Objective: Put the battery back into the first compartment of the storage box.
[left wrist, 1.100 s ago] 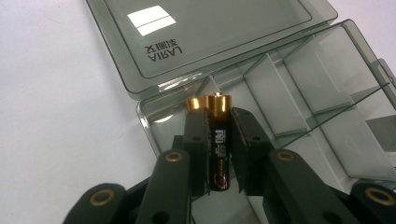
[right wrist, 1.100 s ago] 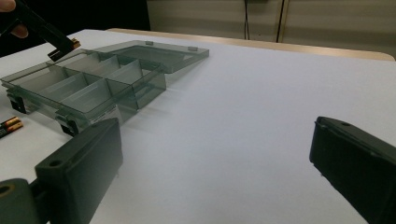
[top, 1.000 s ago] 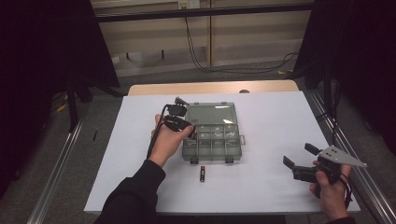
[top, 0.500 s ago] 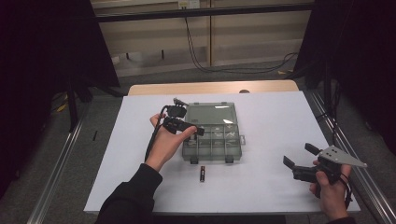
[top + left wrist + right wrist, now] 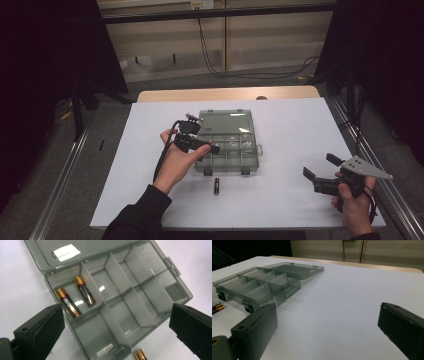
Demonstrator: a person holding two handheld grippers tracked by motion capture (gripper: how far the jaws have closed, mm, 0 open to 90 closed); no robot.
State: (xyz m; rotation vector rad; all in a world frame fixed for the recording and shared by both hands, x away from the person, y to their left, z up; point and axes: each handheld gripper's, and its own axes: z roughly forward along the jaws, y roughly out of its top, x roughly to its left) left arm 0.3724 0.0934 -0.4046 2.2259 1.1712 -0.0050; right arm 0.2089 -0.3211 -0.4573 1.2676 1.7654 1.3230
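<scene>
Left gripper (image 5: 115,322) just opened wide over the box (image 5: 160,302) — nothing between jaws, two batteries (image 5: 75,298) inside. Third battery (image 5: 216,185) waits; right gripper (image 5: 322,170) spread, empty.

A white sheet (image 5: 280,130) covers a wooden table (image 5: 225,93). Behind the table stands a pale wall (image 5: 165,50) with hanging cables (image 5: 210,50); black curtains (image 5: 45,65) flank it.
</scene>
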